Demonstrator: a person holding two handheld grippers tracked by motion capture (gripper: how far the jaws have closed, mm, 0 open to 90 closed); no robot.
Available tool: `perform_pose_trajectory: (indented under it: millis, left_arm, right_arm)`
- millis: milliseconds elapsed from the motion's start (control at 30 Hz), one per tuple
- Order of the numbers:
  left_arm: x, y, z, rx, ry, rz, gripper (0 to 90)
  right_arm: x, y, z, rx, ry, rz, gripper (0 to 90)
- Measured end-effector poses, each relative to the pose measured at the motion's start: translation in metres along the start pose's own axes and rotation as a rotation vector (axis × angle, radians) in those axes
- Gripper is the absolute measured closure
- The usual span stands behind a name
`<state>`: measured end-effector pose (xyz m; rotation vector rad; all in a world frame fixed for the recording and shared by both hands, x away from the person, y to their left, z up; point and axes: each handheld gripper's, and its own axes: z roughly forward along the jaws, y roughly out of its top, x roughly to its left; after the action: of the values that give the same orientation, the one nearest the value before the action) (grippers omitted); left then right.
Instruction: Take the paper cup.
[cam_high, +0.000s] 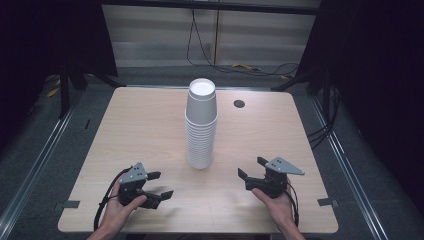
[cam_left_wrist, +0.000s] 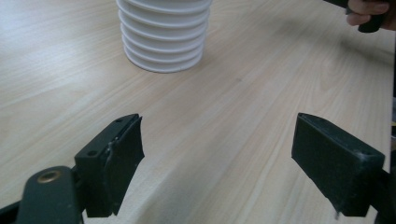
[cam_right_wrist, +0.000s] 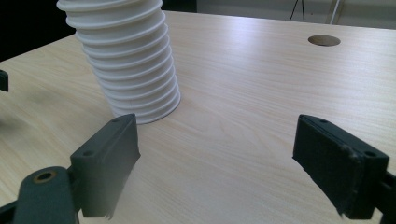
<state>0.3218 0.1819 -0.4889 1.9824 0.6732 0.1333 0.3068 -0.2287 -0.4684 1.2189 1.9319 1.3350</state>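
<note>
Two hand-held grippers, left (cam_high: 159, 184) and right (cam_high: 251, 168), jaws apart (both empty) | cup stack (cam_high: 201, 125) upright on worktop (cam_high: 150, 130) | best gripped squarely by topmost cup

The light wooden table (cam_high: 150, 130) is seen from above; the tall stack of white paper cups (cam_left_wrist: 163, 35) is viewed low and close from both gripper views.

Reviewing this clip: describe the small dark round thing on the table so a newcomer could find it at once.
Start at the table and find the tall white cup stack standing upside down at its middle. Just right of the stack's top in the high view, near the far edge, is a hole. It is the one dark, flat circle set into the pale wood.
</note>
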Motion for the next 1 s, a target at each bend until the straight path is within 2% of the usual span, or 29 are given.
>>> perform_pose_trajectory:
  millis: [67, 233, 333, 433, 500, 533, 700, 833, 933, 1000]
  left_arm:
    - [0.000, 0.000, 0.002, 0.002, -0.013, -0.006, 16.4]
    - [0.001, 0.002, 0.009, 0.012, 0.000, 0.008, 16.4]
    - [0.002, 0.004, 0.011, -0.003, 0.001, 0.005, 16.4]
    - [0.002, 0.004, 0.012, 0.015, -0.007, 0.000, 16.5]
    - [0.001, 0.004, 0.013, 0.014, -0.007, 0.003, 17.5]
    - [0.001, 0.005, 0.013, 0.010, -0.009, 0.004, 17.7]
    - [-0.001, 0.006, 0.014, 0.002, -0.012, 0.021, 17.8]
    - [-0.001, 0.004, 0.013, 0.026, -0.008, 0.026, 17.8]
    - [-0.001, 0.005, 0.010, 0.007, -0.020, 0.021, 17.8]
    - [-0.002, 0.005, 0.008, 0.000, -0.012, 0.018, 17.7]
  right_arm:
    - [0.000, 0.000, 0.000, -0.007, -0.001, 0.004, 14.3]
    - [0.002, 0.003, -0.003, -0.016, 0.015, 0.006, 16.9]
    - [0.003, 0.005, -0.006, -0.052, 0.030, 0.012, 17.3]
    - [0.002, 0.008, -0.007, -0.065, 0.030, -0.016, 17.1]
    - [0.002, 0.012, -0.007, -0.069, 0.034, -0.012, 17.1]
    - [0.003, 0.016, -0.005, -0.058, 0.051, -0.029, 17.0]
    - [0.010, 0.020, -0.005, -0.045, 0.083, -0.052, 16.9]
    - [0.017, 0.028, -0.005, -0.053, 0.101, -0.080, 16.7]
    - [0.023, 0.036, -0.005, -0.065, 0.101, -0.112, 15.3]
    - [0.024, 0.038, -0.003, -0.066, 0.109, -0.114, 15.3]
